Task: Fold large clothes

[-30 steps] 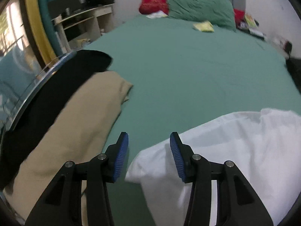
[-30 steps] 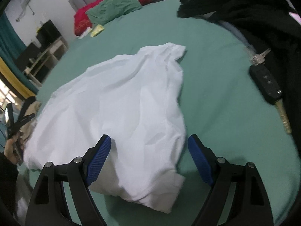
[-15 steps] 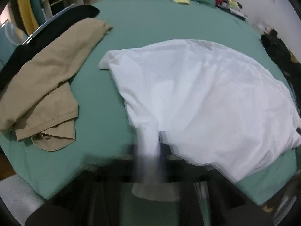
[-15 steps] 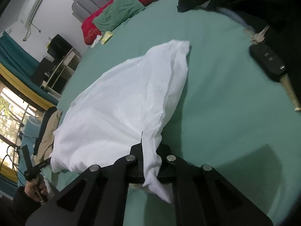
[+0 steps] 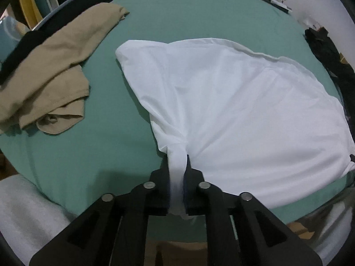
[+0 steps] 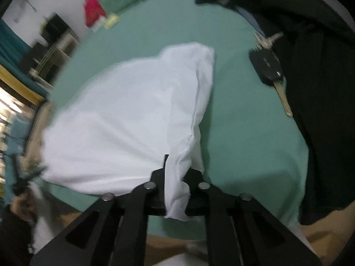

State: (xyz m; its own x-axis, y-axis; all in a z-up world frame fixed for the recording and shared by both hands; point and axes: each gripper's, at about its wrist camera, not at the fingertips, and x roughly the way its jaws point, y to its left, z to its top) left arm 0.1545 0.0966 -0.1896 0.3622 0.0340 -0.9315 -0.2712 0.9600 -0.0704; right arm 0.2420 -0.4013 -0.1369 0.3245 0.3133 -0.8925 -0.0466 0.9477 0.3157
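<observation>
A large white garment (image 5: 233,102) lies spread on the green bed sheet (image 5: 199,11). In the left wrist view my left gripper (image 5: 177,177) pinches a bunched corner of the garment's near edge, with a strip of cloth running down between the jaws. In the right wrist view my right gripper (image 6: 176,177) pinches the other near corner of the white garment (image 6: 133,115), and a flap hangs below the jaws. Both sets of jaws are opening slightly, with cloth still held between them. The blue pads are hidden by the fabric.
A tan garment (image 5: 55,66) and a black one (image 5: 66,11) lie crumpled at the left of the bed. A car key with a key bunch (image 6: 268,68) rests on the sheet, beside dark clothes (image 6: 321,66) at the right. A hand (image 6: 22,204) shows at the far left.
Both grippers went from open to closed on the white garment's near edge. The left one swung from beside the tan garment over to the white one, and the cloth is now drawn taut towards me.
</observation>
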